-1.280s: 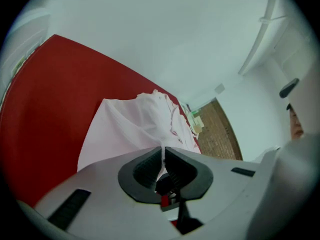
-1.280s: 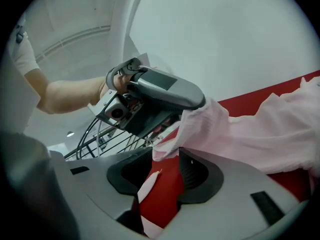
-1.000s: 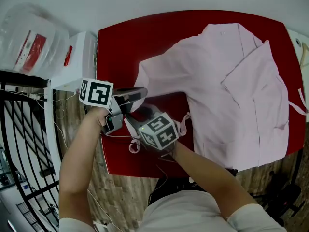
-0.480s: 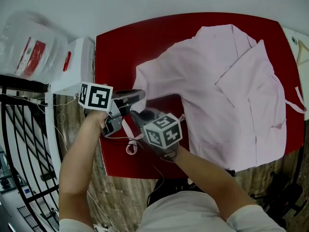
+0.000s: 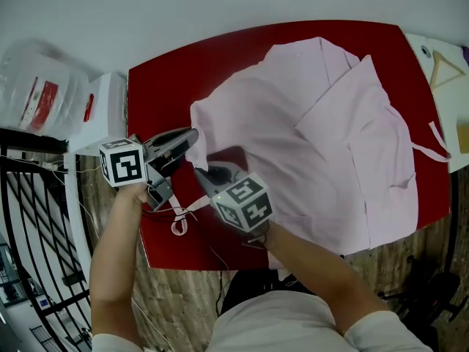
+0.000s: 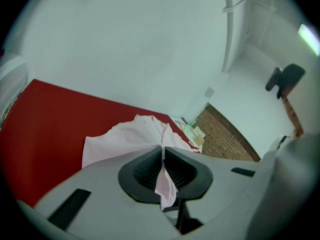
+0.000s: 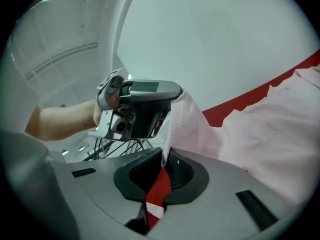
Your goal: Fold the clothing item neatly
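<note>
Red table carried a pink shirt, spread out to its right edge. Near the left edge, the left gripper pinched the sleeve end, and the right gripper had just clamped it alongside. Best to keep that edge taut and carry both level.

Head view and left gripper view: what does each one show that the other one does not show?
Only the head view: the whole pink garment, the person's arms, a white box. Only the left gripper view: the left gripper from close, its jaws shut on a fold of the garment. Both: the garment on the red table.
</note>
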`<state>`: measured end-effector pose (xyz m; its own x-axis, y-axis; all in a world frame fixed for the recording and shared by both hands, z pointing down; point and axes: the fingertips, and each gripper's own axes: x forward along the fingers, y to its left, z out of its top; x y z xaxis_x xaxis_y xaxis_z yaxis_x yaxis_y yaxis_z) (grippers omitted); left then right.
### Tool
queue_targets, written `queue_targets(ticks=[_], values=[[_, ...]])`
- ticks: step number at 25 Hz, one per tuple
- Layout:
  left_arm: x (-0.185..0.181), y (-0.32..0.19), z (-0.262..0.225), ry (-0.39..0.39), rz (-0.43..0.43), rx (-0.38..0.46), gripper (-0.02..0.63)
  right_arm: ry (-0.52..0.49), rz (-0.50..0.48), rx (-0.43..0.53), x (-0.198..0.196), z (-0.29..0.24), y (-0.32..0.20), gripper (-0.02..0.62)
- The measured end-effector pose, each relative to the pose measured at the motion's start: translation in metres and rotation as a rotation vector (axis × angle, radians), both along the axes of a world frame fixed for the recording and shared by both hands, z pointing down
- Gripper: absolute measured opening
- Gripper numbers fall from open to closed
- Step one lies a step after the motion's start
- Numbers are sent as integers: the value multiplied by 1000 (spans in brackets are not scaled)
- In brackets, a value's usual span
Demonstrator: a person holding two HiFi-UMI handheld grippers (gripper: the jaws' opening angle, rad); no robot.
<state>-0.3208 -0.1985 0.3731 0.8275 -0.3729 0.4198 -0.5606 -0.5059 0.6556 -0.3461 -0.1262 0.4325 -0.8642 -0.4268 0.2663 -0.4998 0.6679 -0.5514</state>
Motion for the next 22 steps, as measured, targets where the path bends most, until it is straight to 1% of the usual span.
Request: queue_targets(ticks=[4,6,8,14,22], values=[[18,-7,-32,36,-65,163,23,-11,23,50,29,-24,-10,32],[29,-9,-46,51,-86,221,23,-15,32,69,44,-35,-14,32],[42,-11,-56,64,-91,257,23,-14,38,91,59,-44,-16,32],[94,-16,-69,82,-56,293,23,9,60,124,108,-55,-23,32],[164,-23,-76,103,-2,298,23,46,108,131,176,-59,-32,31]])
